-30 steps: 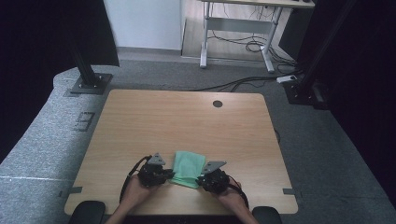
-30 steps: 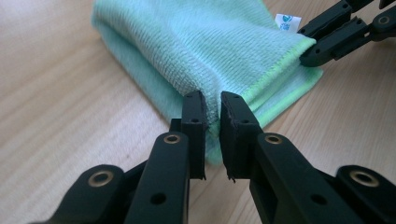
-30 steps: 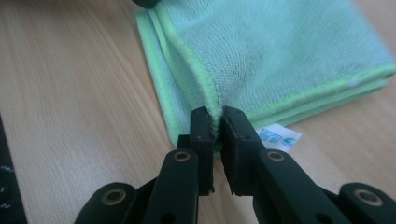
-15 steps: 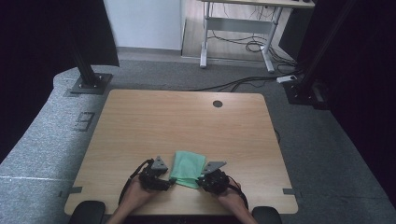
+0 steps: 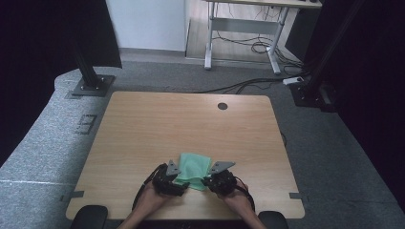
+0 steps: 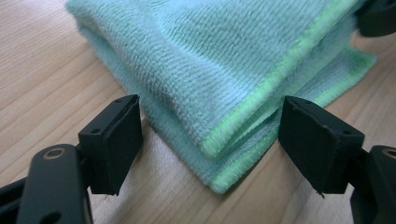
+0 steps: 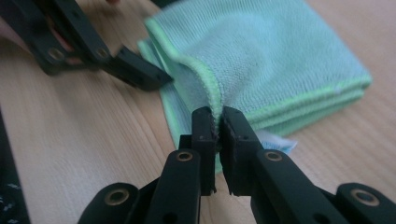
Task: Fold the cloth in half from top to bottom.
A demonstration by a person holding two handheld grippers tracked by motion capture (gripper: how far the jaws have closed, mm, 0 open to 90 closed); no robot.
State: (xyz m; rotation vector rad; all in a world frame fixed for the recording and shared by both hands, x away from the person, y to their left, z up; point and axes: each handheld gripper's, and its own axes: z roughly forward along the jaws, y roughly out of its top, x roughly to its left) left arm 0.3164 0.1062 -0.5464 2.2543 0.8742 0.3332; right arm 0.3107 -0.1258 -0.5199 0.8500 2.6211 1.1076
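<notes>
Two jaws of the left gripper (image 6: 210, 140) have just been opened, and the folded green cloth (image 6: 224, 60) lies released between them on the table (image 5: 143, 124). Its near hem (right side) is pinched by the right gripper (image 7: 218, 122), so folding appears nearly done.

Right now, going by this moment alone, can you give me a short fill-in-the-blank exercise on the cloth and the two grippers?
1. The folded cloth lying on the table is ____ in colour.
2. The right gripper is shut on the cloth's ____.
3. The jaws of the left gripper stand ____, with a corner of the cloth between them and untouched.
4. The table's top is made of ____.

Missing words: green; edge; open; wood
</notes>
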